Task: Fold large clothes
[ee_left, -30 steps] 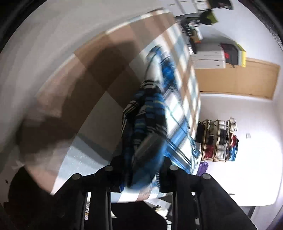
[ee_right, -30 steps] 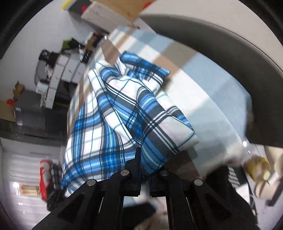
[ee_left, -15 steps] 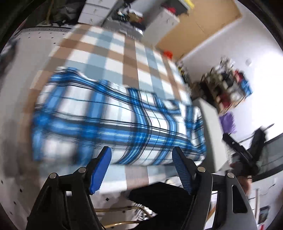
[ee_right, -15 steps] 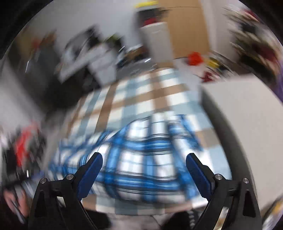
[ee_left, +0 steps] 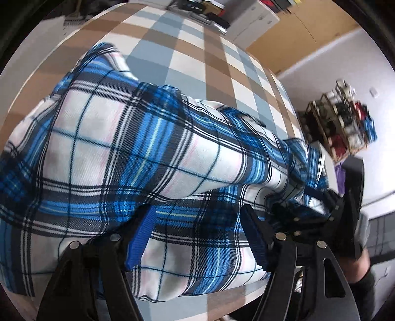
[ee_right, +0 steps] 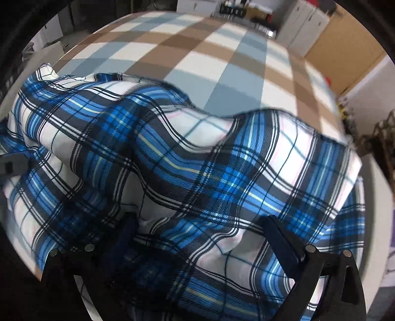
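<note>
Blue plaid garment (ee_left: 138, 148), checked tablecloth (ee_left: 192, 49), no legible writing

I saw the plaid garment (ee_left: 153, 153) was woven twill cloth, matt, with a fine diagonal rib. The checked cover (ee_right: 222, 61) under it looked like soft, flat cloth. My left gripper (ee_left: 197, 237) had ribbed blue pads (ee_left: 142, 237) on matt black plastic, with small metal screws.

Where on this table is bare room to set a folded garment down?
Free: the checked tablecloth beyond the plaid garment's far edge, up to the cabinets. Crowded: the near half, where the garment lies rumpled under both open grippers, left gripper and right gripper.
</note>
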